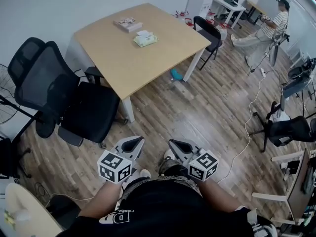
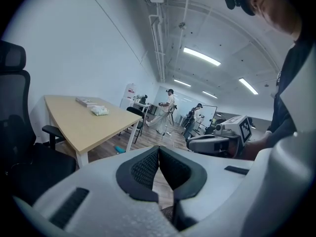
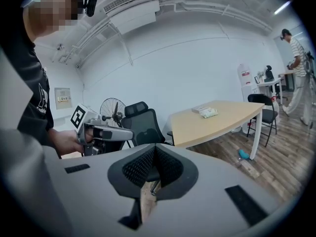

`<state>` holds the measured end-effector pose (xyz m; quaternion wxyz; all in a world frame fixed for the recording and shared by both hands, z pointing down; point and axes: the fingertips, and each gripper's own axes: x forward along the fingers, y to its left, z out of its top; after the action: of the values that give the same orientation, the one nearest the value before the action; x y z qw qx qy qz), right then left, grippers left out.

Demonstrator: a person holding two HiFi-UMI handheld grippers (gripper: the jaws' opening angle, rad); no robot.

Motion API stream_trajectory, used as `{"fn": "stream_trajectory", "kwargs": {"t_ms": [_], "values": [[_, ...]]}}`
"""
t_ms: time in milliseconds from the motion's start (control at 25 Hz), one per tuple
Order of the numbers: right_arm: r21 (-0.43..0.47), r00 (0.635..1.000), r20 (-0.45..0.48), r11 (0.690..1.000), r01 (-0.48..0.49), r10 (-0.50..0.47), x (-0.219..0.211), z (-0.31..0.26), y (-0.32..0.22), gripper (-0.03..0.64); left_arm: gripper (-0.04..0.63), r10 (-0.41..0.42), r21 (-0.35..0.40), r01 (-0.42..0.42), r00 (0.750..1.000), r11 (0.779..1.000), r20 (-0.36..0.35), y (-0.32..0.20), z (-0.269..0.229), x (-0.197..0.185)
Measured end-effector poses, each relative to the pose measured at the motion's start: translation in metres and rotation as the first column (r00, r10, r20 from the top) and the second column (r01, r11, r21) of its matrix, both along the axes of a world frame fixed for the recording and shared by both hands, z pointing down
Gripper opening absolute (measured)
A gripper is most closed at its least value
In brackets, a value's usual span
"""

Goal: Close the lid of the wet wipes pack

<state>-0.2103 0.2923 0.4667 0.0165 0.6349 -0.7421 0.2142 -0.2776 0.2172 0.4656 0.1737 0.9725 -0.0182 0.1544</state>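
The wet wipes pack [image 1: 145, 39] lies on the table [image 1: 123, 63], toward the table's far side and a little way in from its far edge. It is pale green with a whitish patch on top, and it is too small in every view to tell whether its lid is up or down. Just beyond it, nearer the table's far corner, lies a flat stack [image 1: 128, 23] that looks like books or boxes, close to the pack but apart from it. The rest of the tabletop is bare wood. Both tools hang well short of the table's near corner, over the wooden floor [image 1: 207, 107] and in front of the person's body. The left tool [image 1: 133, 141] has its pads pressed together with nothing between them, and the right tool [image 1: 177, 144] is likewise closed on nothing. At the table's left side stands a black office chair [image 1: 59, 98], high-backed, with its seat close against the table's near leg. A smaller black chair [image 1: 210, 33] stands at the table's right far corner. A small teal thing [image 1: 176, 74] lies on the floor under the table's right edge. Well beyond the table, a person [image 1: 271, 26] in a striped top stands.
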Motion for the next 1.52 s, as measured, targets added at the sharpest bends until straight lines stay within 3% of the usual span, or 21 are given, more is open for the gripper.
{"fn": "stream_trajectory", "kwargs": {"t_ms": [800, 1520], "values": [[0.023, 0.999, 0.010, 0.999, 0.038, -0.038, 0.139, -0.005, -0.087, 0.005, 0.018, -0.052, 0.024, 0.051, 0.999, 0.998, 0.015, -0.077, -0.007, 0.129], [0.023, 0.992, 0.032, 0.992, 0.123, -0.124, 0.248, -0.001, -0.127, 0.005, 0.018, -0.131, 0.042, 0.130, 0.990, 0.991, 0.042, -0.118, -0.008, 0.235]]}}
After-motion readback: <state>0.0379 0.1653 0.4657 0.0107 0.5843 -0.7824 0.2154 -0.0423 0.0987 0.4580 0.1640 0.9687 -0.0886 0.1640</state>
